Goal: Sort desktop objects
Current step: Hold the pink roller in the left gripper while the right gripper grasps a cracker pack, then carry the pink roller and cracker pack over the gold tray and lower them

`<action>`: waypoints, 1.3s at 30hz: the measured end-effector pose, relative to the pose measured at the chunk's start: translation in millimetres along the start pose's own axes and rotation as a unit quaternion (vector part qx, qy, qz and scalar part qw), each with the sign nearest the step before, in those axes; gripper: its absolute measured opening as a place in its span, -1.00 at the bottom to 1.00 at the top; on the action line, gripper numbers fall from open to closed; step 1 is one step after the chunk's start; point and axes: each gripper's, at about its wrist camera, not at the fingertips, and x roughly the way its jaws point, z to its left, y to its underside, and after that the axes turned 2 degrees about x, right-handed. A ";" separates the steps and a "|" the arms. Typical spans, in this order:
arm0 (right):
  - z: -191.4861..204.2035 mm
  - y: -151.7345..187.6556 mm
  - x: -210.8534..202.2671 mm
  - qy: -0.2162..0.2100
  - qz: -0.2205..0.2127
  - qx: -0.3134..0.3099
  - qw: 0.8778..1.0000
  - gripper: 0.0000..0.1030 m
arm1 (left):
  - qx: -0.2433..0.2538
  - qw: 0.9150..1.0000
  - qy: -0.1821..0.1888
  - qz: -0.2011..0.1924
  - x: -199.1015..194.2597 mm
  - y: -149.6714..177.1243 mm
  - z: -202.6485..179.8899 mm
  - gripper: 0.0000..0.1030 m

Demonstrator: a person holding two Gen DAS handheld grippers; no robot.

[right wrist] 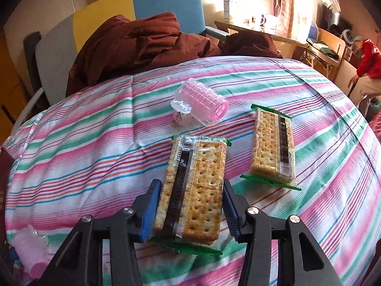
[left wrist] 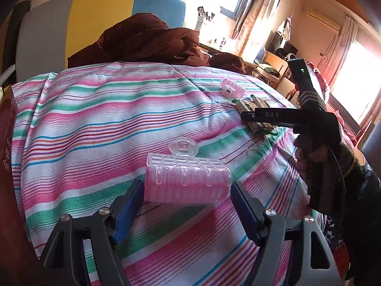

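brown blanket [right wrist: 142, 45] heaped on chair [right wrist: 166, 2] | mug [right wrist: 261, 20], possibly, on far desk [right wrist: 240, 27]

- Strong daylight pours through the windows [left wrist: 354, 81], blown out to white with a pink haze.
- Fisheye bending curves the striped cloth [left wrist: 100, 119]; corners go black.
- Both views are sharp up close and soft farther back.

2 cracker pkts [right wrist: 193, 188], 2 rollers [right wrist: 202, 102] (pink).
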 end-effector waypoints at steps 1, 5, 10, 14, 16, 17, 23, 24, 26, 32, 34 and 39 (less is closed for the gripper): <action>0.0 4.4 -4.3 -0.008 0.000 -0.003 1.000 -0.02 | 0.002 1.000 -0.002 0.000 0.3 0.1 -0.7 0.47; 3.6 31.5 -22.2 -0.040 -0.002 -0.017 0.999 -0.02 | 0.004 1.000 -0.010 -0.001 0.1 0.2 -1.7 0.40; 21.4 67.7 -49.4 -0.071 -0.013 -0.046 0.996 -0.02 | -0.005 1.000 -0.008 -0.005 -2.7 0.2 1.7 0.33; 33.6 90.8 -63.7 -0.077 -0.028 -0.066 0.994 -0.02 | 0.001 1.000 -0.015 -0.007 -9.1 3.1 -1.9 0.33; 35.0 98.3 -68.7 -0.086 -0.033 -0.063 0.994 -0.02 | 0.008 1.000 -0.022 -0.009 -14.5 7.7 -5.6 0.33; 35.9 100.7 -69.9 -0.087 -0.036 -0.064 0.993 -0.02 | 0.014 1.000 -0.026 -0.010 -17.7 11.6 -8.2 0.33; 41.1 111.3 -78.4 -0.109 -0.045 -0.062 0.991 -0.02 | 0.028 0.999 -0.037 -0.017 -43.8 33.2 -17.4 0.33; 43.0 112.8 -79.6 -0.112 -0.045 -0.063 0.991 -0.02 | 0.026 0.999 -0.037 -0.020 -50.4 35.3 -17.6 0.33; 47.8 116.1 -81.1 -0.121 -0.044 -0.065 0.990 -0.02 | 0.026 0.998 -0.039 -0.036 -67.9 37.5 -18.3 0.33; 72.5 121.7 -88.8 -0.149 -0.042 -0.082 0.985 -0.02 | 0.009 0.994 -0.057 -0.095 -129.0 41.2 -4.9 0.33; 86.7 123.3 -95.1 -0.162 -0.045 -0.095 0.981 -0.02 | -0.007 0.991 -0.076 -0.112 -149.5 44.9 9.9 0.33; 129.4 127.3 -115.8 -0.200 -0.060 -0.138 0.968 -0.02 | -0.056 0.978 -0.134 -0.149 -199.5 57.4 55.5 0.33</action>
